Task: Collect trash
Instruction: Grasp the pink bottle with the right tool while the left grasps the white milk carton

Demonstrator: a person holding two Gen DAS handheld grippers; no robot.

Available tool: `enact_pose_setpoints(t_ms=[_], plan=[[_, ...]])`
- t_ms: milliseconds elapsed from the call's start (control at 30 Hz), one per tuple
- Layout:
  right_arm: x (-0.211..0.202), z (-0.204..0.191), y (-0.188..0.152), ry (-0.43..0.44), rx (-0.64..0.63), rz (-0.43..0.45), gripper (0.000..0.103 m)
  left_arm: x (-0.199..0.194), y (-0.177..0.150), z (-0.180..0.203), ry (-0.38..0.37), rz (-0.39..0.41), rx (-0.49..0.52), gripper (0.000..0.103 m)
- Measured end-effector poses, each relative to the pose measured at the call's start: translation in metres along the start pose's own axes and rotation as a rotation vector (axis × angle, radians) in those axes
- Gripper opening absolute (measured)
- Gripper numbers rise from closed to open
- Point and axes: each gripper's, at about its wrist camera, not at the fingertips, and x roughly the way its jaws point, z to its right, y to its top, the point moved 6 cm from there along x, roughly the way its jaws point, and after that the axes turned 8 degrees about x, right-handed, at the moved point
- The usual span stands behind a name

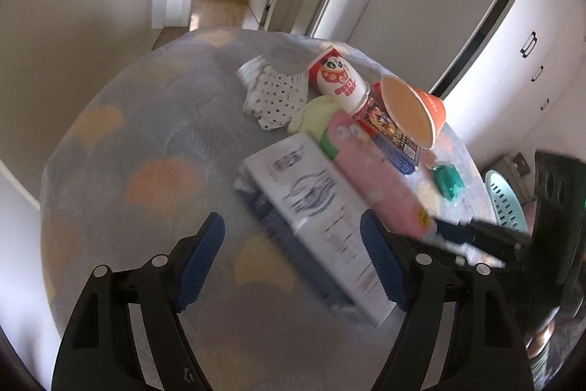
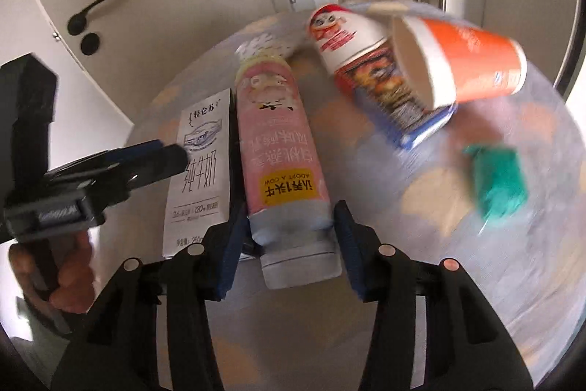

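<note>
Round tabletop (image 1: pixel 154 120) under a patterned cloth, bedroom doorway behind. Uncollected trash, all lying there: white milk carton (image 1: pixel 322 211), pink bottle (image 2: pixel 282 149), orange cup (image 2: pixel 461 61), panda cup (image 1: pixel 338 79), snack packet (image 1: pixel 388 131), green wrapper (image 1: pixel 448 182). Left tongs (image 1: pixel 293 259) apart, straddling the carton. Right tongs (image 2: pixel 289 244) astride the bottle's base, contact unclear. Collection barely begun.

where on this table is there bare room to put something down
The near-left half of the table, left of the white milk carton and the dotted cloth, is bare. The far right is crowded: pink bottle, panda cup, orange cup and green wrapper lie close together.
</note>
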Motion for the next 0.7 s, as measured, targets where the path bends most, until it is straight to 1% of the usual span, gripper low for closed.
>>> enact_pose_setpoints(t_ms=[133, 200, 233, 300, 367, 433, 467, 500, 567, 633, 700], plan=[[-0.014, 0.007, -0.015, -0.039, 0.077, 0.032, 0.045, 0.002, -0.003, 0.011, -0.017, -0.016, 0.006, 0.078], [-0.022, 0.012, -0.022, -0.106, 0.097, 0.063, 0.045, 0.005, -0.005, 0.019, -0.009, -0.024, 0.01, 0.078], [-0.028, 0.017, -0.025, -0.158, 0.101, 0.084, 0.045, 0.007, -0.005, 0.021, 0.006, -0.024, 0.004, 0.08], [-0.038, 0.027, -0.031, -0.206, 0.133, 0.106, 0.045, 0.014, -0.004, 0.028, 0.066, -0.027, -0.009, 0.08], [-0.046, 0.036, -0.036, -0.213, 0.169, 0.109, 0.045, 0.02, -0.004, 0.033, 0.108, -0.039, -0.036, 0.08], [-0.051, 0.042, -0.041, -0.219, 0.186, 0.115, 0.045, 0.024, -0.005, 0.035, 0.131, -0.051, -0.072, 0.08], [-0.053, 0.044, -0.042, -0.223, 0.188, 0.115, 0.045, 0.029, -0.004, 0.036, 0.166, -0.059, -0.092, 0.08], [-0.055, 0.046, -0.043, -0.226, 0.189, 0.115, 0.045, 0.032, -0.004, 0.037, 0.198, -0.069, -0.094, 0.08], [-0.057, 0.045, -0.049, -0.233, 0.185, 0.117, 0.045, 0.04, -0.007, 0.036, 0.238, -0.101, -0.088, 0.079], [-0.06, 0.045, -0.053, -0.244, 0.163, 0.114, 0.045, 0.041, -0.01, 0.037, 0.249, -0.103, -0.072, 0.076], [-0.064, 0.045, -0.057, -0.245, 0.143, 0.104, 0.046, 0.038, -0.011, 0.037, 0.25, -0.101, -0.048, 0.07]])
